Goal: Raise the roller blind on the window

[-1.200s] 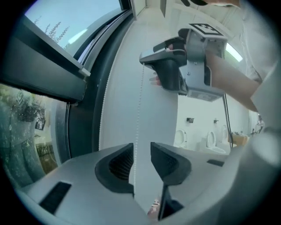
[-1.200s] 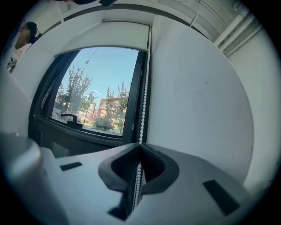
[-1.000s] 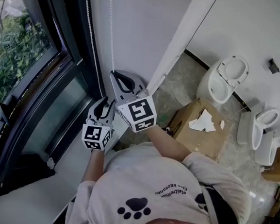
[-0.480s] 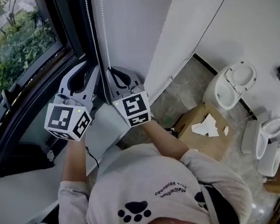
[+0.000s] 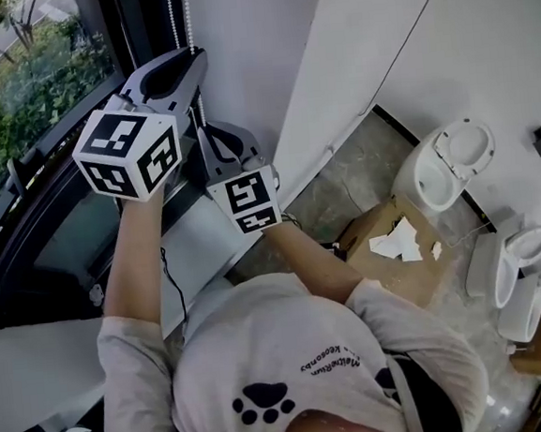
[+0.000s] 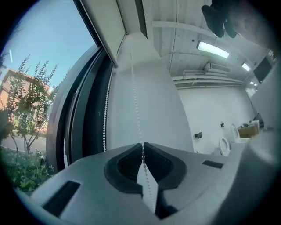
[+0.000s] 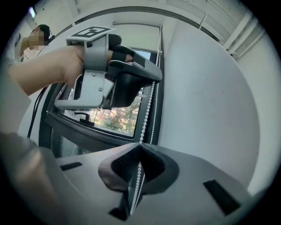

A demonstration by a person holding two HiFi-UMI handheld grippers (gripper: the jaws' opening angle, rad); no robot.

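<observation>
The left gripper [image 5: 190, 65] is held high, and its fingers [image 6: 131, 154] have just been closing. They now stand almost together and pinch one strand of the bead chain [image 6: 135, 96], which runs straight up from their tips. The right gripper [image 7: 139, 147] sits just below and behind the left one. Its fingers [image 7: 127, 165] are pressed together on the chain [image 7: 147, 110], which climbs from their tips to the left gripper above. There are two grippers and two chain strands. The second strand [image 6: 105, 114] hangs free just left of the left fingers, against the dark window frame [image 6: 83, 123]. Both strands run in a narrow strip between that frame and the white wall [image 6: 153, 101], which lies close on the fingers' right, so sideways room is tight while the line upward is open. The roller blind [image 6: 107, 26] sits high above the left fingers and to their left, at the top of the window. Far below and to the right of the fingers, three white toilets [image 5: 445, 162] can be made out on the floor, with one opened cardboard box [image 5: 385, 238] beside them.
</observation>
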